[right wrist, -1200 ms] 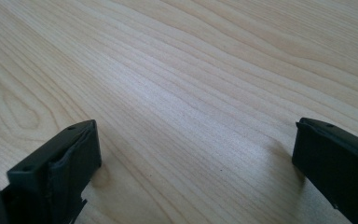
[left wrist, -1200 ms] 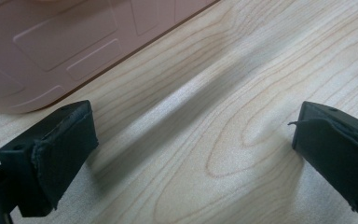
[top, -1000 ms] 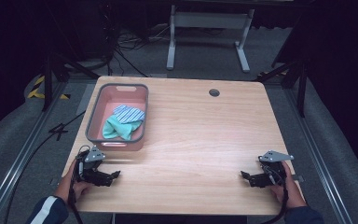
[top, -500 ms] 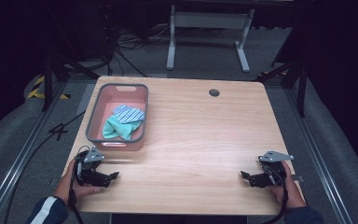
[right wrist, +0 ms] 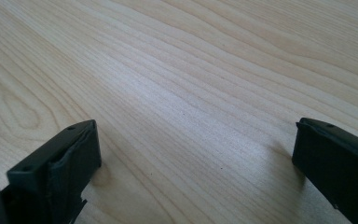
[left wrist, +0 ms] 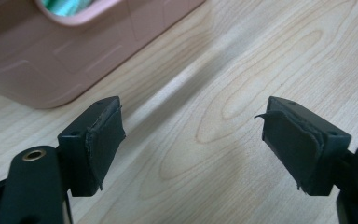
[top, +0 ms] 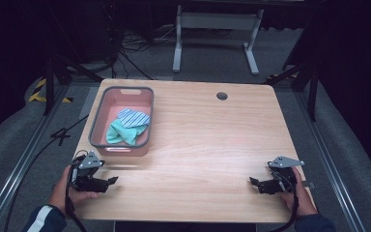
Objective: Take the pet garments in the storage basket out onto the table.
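Observation:
A pink basin with a grey rim [top: 94,126] stands on the left half of the wooden table [top: 207,140]. Inside it lie a teal cloth [top: 121,133] and a blue striped cloth [top: 134,117]. My left gripper [top: 112,181] rests open at the table's front left, just in front of the basin. In the left gripper view its jaws stand wide apart over bare wood, with the basin's wall [left wrist: 65,51] at the upper left. My right gripper [top: 254,182] lies open at the front right with nothing between its pads [right wrist: 77,161].
A round cable hole [top: 221,95] sits near the table's far edge. Behind the table stands a white metal frame [top: 217,29] on dark carpet. Metal rails [top: 24,159] run along both sides of the table.
The left hand and gripper have shifted slightly along the front edge. The right gripper has stayed put.

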The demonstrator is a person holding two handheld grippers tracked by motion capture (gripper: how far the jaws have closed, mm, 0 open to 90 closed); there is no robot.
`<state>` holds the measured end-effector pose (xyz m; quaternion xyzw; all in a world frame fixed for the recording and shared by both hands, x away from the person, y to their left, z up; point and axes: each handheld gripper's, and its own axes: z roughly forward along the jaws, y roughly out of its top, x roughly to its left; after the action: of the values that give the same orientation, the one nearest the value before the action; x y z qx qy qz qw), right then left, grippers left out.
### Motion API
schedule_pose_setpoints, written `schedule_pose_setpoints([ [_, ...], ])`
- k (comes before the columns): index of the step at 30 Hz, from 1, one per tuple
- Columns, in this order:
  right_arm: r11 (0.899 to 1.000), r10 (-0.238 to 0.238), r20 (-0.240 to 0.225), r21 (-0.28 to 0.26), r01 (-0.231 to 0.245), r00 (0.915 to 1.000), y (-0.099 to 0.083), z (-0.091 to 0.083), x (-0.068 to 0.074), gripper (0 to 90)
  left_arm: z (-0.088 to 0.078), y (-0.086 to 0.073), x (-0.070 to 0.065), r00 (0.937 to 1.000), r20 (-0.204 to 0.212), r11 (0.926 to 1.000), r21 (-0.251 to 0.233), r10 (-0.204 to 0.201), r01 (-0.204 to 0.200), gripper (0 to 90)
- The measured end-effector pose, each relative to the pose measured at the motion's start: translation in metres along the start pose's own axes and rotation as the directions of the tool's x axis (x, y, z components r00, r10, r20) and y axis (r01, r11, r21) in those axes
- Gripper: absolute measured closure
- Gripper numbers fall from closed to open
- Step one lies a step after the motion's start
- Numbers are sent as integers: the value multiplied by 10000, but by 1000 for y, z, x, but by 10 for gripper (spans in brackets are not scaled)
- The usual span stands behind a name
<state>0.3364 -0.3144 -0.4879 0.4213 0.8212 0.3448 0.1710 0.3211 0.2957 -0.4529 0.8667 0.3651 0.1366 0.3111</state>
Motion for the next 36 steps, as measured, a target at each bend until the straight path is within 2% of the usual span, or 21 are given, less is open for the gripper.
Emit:
schedule_pose_setpoints([
  [3, 10000, -5, 8, -9, 5, 10000, 0, 0, 0, 13, -3, 2, -1, 9994, -295, 9998, 112, 152, -148, 213],
  [8, 10000, 0, 24, -9, 0, 10000, 0, 0, 0, 13, -10, 5, -1, 9992, -386, 9999, 59, 143, -141, 231],
  [12, 10000, -4, 25, -9, 4, 10000, 0, 0, 0, 13, -16, 8, -1, 9986, -524, 9998, -162, 83, -92, 231],
  [13, 10000, -1, 27, -8, 1, 10000, 0, 0, 0, 13, -20, 10, -1, 9982, -600, 9994, -340, -3, -18, 231],
  [18, 10000, 1, 34, -14, -1, 10000, 0, 0, 0, 13, -29, 16, -1, 9968, -776, 9985, -506, 191, -231, 231],
  [21, 10000, 3, 34, -12, -3, 10000, 0, 0, 0, 13, -34, 20, -1, 9974, -709, 9975, -687, 90, -139, 231],
  [22, 10000, 0, 35, -13, 0, 10000, 0, 0, 0, 13, -35, 21, -1, 9968, -765, 9973, -674, 246, -298, 231],
  [27, 10000, -1, 31, -10, 1, 10000, 0, 0, 0, 13, -44, 27, -2, 9967, -771, 9956, -880, 269, -337, 224],
  [28, 10000, 1, 33, -12, -1, 10000, 0, 0, 0, 13, -47, 29, -1, 9956, -838, 9954, -834, 409, -479, 223],
  [36, 10000, -28, 54, 2, 28, 10000, 0, 0, 0, 13, -54, 39, 0, 9952, -888, 9934, -1025, 419, -510, 214],
])
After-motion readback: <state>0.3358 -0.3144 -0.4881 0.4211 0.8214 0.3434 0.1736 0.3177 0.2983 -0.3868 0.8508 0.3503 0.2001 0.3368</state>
